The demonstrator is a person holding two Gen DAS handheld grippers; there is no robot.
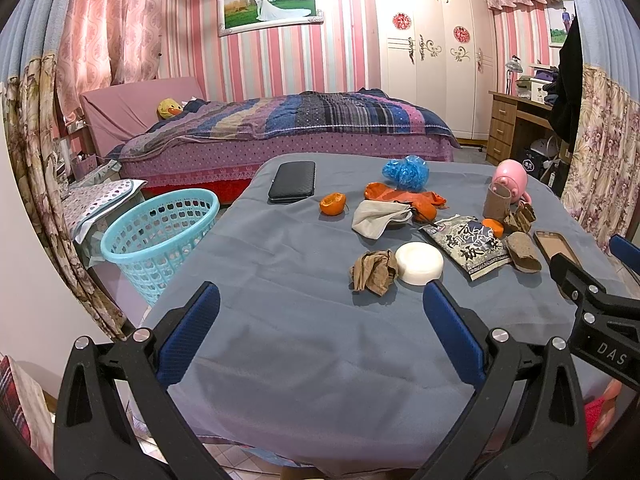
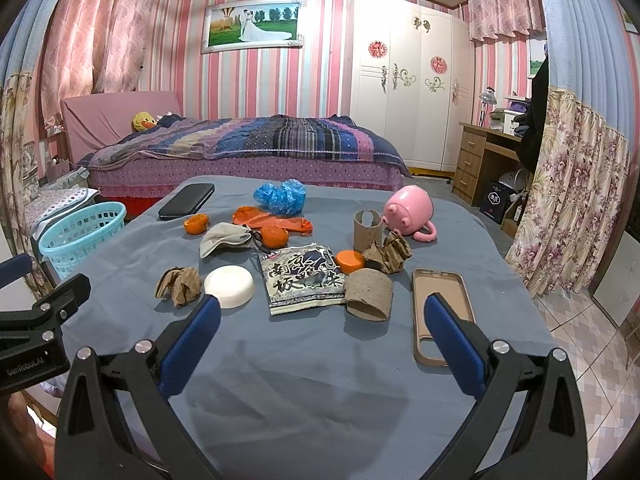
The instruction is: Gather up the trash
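Flagging risks before first pick: both claws spread wide and empty, left claw (image 1: 320, 316) and right claw (image 2: 322, 326) hovering over the near edge of the counter (image 1: 304, 344), nothing grasped yet.

Trash sits mid-counter, mixed in with keepers. The crumpled brown paper (image 2: 179, 285) touches the white dish (image 2: 229, 286), so a sloppy grab could drag the dish. The snack wrapper (image 2: 302, 280) lies flat on cloth, so the fingers may pinch the cloth instead and pull everything. The cardboard tube (image 2: 368, 294) lies on its side just beside the phone case (image 2: 440, 312) and could roll or nudge it. The orange peels (image 2: 196, 224) are soft and may slip.

The blue basket (image 1: 160, 236) stands off the counter's left side, lower down; right-side items need a long carry, so drops onto the floor are likely. The pink mug (image 2: 410, 212) and black wallet (image 2: 186, 201) probably aren't trash; mis-sorting is a risk.
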